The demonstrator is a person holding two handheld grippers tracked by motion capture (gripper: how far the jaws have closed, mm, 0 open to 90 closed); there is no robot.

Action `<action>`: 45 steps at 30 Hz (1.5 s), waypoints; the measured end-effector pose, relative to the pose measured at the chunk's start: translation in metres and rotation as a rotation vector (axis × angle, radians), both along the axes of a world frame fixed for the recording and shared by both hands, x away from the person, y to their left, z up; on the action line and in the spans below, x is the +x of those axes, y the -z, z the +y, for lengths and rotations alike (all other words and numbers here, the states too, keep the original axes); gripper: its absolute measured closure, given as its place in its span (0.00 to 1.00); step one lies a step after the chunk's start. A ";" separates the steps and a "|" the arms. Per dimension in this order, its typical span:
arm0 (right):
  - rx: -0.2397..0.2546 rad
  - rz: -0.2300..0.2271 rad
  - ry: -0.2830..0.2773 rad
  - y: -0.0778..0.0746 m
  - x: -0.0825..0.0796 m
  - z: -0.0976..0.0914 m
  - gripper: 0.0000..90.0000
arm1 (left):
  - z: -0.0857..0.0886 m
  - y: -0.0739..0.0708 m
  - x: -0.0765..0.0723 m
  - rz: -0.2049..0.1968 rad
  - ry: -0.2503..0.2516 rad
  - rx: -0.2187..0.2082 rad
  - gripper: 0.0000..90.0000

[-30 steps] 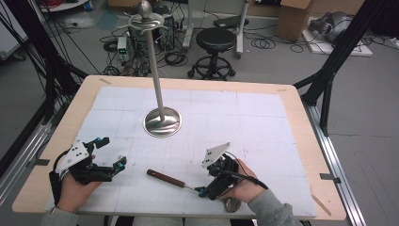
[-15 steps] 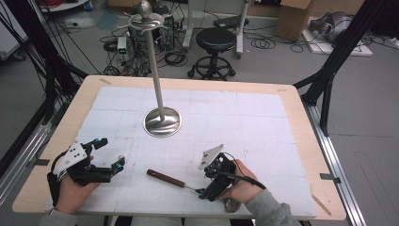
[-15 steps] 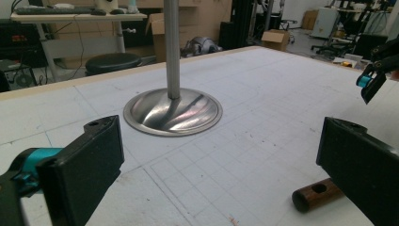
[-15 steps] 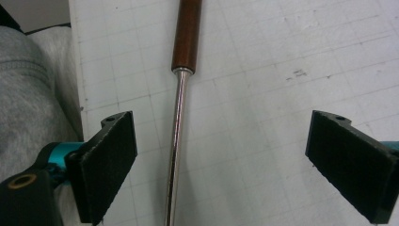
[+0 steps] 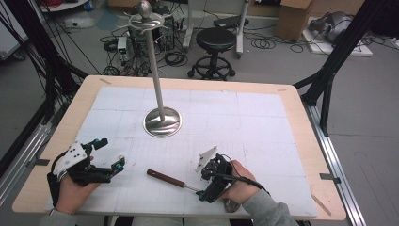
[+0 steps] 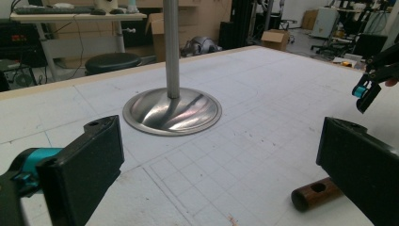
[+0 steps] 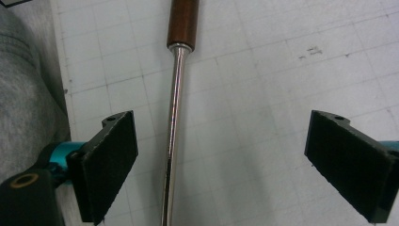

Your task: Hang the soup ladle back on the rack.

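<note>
While spread, right gripper (image 7: 221, 165) straddles tool shaft (image 7: 173, 141).

Lone steel stand (image 5: 162, 121) mid-table

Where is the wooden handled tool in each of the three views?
High view: the tool lies near the front edge, between the grippers.
Left gripper view: its handle end shows at lower right.
Right gripper view: its metal shaft runs between the jaws.
Shared landmark: the gridded mat.
</note>
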State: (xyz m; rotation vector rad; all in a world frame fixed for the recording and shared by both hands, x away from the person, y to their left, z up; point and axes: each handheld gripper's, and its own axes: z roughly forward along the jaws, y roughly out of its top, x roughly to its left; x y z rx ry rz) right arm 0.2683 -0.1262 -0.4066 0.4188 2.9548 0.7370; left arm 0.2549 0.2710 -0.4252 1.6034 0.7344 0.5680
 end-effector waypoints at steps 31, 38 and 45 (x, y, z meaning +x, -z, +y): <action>-0.143 0.043 -0.085 0.006 -0.011 0.008 0.67 | -0.001 0.000 0.001 0.002 -0.002 0.001 0.02; -0.149 0.063 -0.076 0.005 -0.012 0.007 0.79 | 0.000 0.000 0.001 0.002 -0.002 0.001 0.02; -0.141 0.093 -0.067 0.005 -0.010 0.006 0.90 | -0.001 0.000 0.001 0.000 -0.004 0.000 0.02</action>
